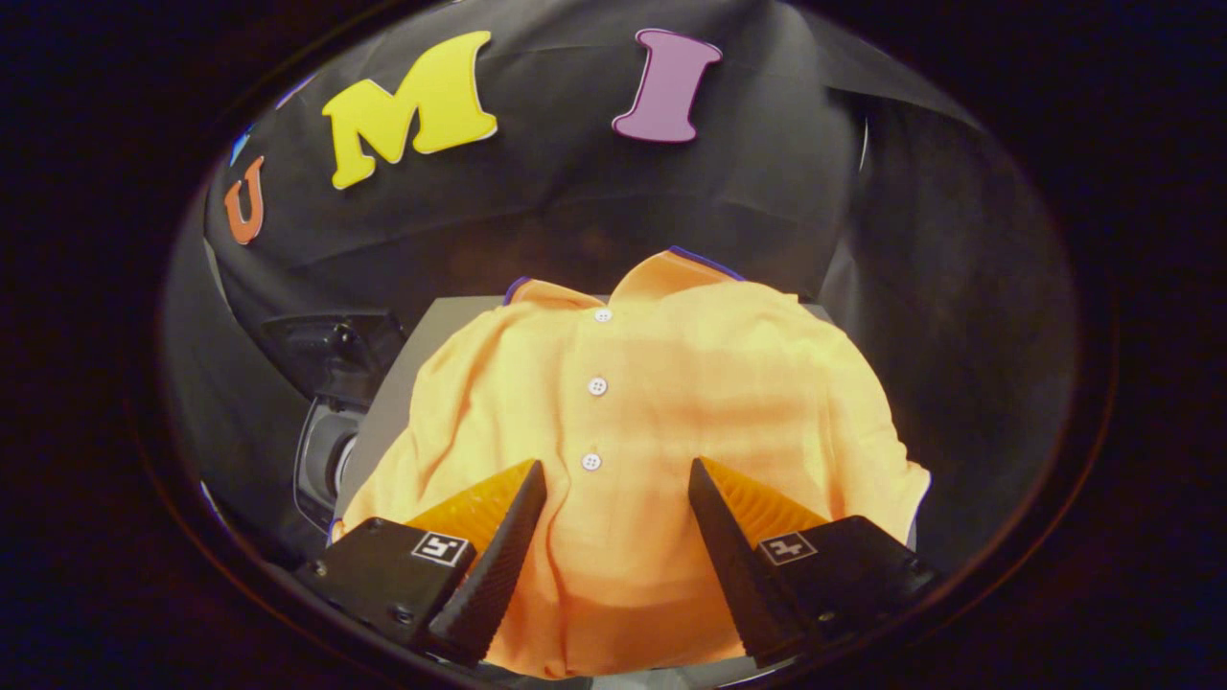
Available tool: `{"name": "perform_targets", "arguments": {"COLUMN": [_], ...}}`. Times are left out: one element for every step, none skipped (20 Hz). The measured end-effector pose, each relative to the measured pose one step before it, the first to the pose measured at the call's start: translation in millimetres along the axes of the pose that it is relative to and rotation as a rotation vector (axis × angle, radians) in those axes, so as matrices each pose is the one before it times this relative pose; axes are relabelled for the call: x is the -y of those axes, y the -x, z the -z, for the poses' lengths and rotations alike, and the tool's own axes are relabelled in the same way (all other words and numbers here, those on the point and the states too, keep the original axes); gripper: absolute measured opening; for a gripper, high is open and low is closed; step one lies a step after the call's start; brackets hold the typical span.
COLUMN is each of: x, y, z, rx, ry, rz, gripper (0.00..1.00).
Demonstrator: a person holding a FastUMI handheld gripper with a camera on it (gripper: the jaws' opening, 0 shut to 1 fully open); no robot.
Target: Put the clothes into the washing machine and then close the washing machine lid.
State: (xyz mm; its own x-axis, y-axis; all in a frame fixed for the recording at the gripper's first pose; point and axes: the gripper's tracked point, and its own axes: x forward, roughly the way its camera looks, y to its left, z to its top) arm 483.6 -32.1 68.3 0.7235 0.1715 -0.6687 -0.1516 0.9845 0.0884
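Looking along the gripper [616, 470] from my remote seat, I noted its two fingers [498, 556] standing wide apart, gripping nothing, at the bottom centre of the frame. Each finger carried a small square marker [440, 548] on its base block.

Between and beyond the fingers lay the orange shirt [633, 422], filling the middle of the frame. It was spread out front side up, collar [671, 271] at the far end, toward upper centre. The collar had a dark blue edge. A row of three white buttons [597, 386] ran down the placket, the nearest one sitting just ahead of the gap between the fingertips. Whether the fingertips touched the cloth or hung just above it, I could not tell.

The shirt rested on a flat grey surface [443, 321], which showed as a bare strip at the shirt's left shoulder. The cloth draped over the surface's near edge and right side.

Left of the shirt, at middle left of the frame, I logged a dark machine with a round opening [331, 460], partly hidden by the surface edge. Above it stood a dark raised panel [331, 350]; I could not say for certain it was the lid.
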Motion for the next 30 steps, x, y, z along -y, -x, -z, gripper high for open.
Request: {"name": "perform_targets", "arguments": {"x": [-1.42,-0.85,3.80,1.24,1.11,-0.86,0.82,0.13,0.18,0.84,-0.91,-0.26,1.86,-0.63,-0.96,-0.52,-0.53,-1.61,-3.01,-2.67,-7.31,-10.79,-14.88,-16.26,-12.60,-12.40,-10.61,-11.51,-11.35,-11.45], "y": [0.50,0.89,0.09,-1.68,0.38,-2.06,0.97,-0.11,3.24,-1.29,-0.06,1.44,2.11,1.88,-0.11,1.44,2.04,4.51,7.06,6.94,7.59,7.61,6.24,3.02,4.88,3.72,4.10,1.58,2.98,-0.14], "z": [0.36,-2.92,1.47,-0.30,-2.19,-1.21,1.81,-0.38,-0.52,-0.14,0.93,1.26,1.09,-0.79,-1.21,-0.15,-2.70,-3.97,-3.60,-5.61,-6.00,-7.09,-7.08,-7.50,-6.01,-6.12,-4.08,-4.78,-3.19,-2.57], "rx": [-0.01159,-0.00128,0.00524,0.00365,0.00533,-0.00151,-0.00387,-0.00228,0.00591,0.00518,0.00035,-0.01178,-0.01561,-0.00743,0.00145,0.00795,0.01624,0.01583,0.01522,0.01355,0.00942,0.00868,0.00638,0.00599,0.00938,0.00845,0.00615,0.00348,0.00334,0.00161], "ry": [-0.00062,0.00112,-0.01079,-0.01372,-0.01242,-0.00896,-0.00680,0.00133,-0.00289,-0.01047,-0.00884,0.00223,-0.00423,-0.01321,-0.00970,-0.00850,0.00402,0.02233,0.02697,0.02089,0.00772,-0.00752,-0.01431,-0.00879,-0.00114,0.00661,0.01004,0.01573,0.01658,0.01522], "rz": [-0.00099,0.00199,0.01056,0.00384,0.00531,0.00658,0.01202,0.00920,0.00942,0.00842,0.00617,0.00499,0.00887,0.01032,0.01171,0.01291,0.01072,0.00589,0.00807,0.00747,-0.00406,-0.02016,-0.03221,-0.03061,-0.02622,-0.02086,-0.01722,-0.01691,-0.01292,-0.00858], "gripper": [0.87,0.84,0.69,0.53,0.37,0.21,0.06,0.06,0.06,0.05,0.06,0.06,0.06,0.06,0.07,0.06,0.06,0.06,0.06,0.06,0.05,0.06,0.06,0.06,0.06,0.06,0.06,0.06,0.06,0.06]}}
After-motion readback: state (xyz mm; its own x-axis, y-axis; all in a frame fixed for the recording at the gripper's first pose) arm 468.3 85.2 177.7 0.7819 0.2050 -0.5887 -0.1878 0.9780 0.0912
